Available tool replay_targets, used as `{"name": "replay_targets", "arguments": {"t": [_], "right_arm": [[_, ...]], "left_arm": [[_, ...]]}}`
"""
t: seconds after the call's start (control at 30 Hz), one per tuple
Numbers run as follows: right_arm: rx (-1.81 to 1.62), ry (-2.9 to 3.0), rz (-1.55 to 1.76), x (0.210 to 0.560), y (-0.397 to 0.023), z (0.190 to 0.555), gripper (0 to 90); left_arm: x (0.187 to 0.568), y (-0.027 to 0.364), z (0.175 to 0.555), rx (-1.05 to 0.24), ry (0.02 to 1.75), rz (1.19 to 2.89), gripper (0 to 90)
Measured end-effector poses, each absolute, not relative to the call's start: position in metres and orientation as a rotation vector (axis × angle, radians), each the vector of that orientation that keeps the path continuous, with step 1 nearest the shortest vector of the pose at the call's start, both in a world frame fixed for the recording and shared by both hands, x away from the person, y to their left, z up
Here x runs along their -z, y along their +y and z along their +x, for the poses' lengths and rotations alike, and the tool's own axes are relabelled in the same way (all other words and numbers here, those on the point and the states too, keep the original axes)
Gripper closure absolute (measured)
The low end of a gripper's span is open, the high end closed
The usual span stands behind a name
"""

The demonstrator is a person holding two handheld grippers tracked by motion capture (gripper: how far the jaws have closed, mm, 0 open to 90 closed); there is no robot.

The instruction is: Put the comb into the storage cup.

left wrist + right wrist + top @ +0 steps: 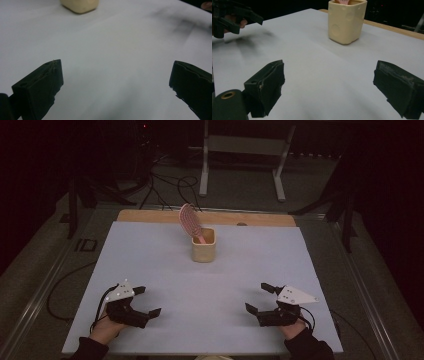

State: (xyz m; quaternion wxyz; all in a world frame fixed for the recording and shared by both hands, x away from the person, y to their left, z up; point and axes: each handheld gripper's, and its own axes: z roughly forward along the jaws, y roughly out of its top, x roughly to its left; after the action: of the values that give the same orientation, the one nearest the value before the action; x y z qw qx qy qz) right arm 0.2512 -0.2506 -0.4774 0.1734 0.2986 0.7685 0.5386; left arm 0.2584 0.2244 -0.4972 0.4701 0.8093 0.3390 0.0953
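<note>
A cream square cup (203, 246) stands upright on the white sheet, toward the back middle of the table. A pink hairbrush (190, 220) leans out of it, bristle head up and tilted to the left. My left gripper (148, 301) rests open at the front left, well short of the cup. At the front right, my right gripper (260, 297) is open too, with nothing between its jaws. In the right gripper view the cup (346, 20) sits ahead and the left gripper (249, 17) shows at the upper left. The cup's base (79, 5) edges the top of the left gripper view.
The white sheet (150, 255) covers most of a wooden table, whose bare strip (150, 216) runs along the back. Cables (165, 185) and a metal stand (240, 150) lie on the dark floor beyond. A rail (40, 290) runs along the left side.
</note>
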Motion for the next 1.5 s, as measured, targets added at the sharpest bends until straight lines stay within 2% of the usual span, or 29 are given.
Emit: {"name": "replay_targets", "arguments": {"t": [0.6, 1.5], "right_arm": [[-1.545, 2.211, 0.826, 0.487, -0.258, 0.248, 9.6], [-1.527, 2.217, 0.846, 0.49, -0.259, 0.252, 9.8]], "left_arm": [[0.505, 0.249, 0.25, -0.283, 0.88, 1.979, 0.2], [0.503, 0.24, 0.248, -0.271, 0.866, 1.986, 0.3]]}}
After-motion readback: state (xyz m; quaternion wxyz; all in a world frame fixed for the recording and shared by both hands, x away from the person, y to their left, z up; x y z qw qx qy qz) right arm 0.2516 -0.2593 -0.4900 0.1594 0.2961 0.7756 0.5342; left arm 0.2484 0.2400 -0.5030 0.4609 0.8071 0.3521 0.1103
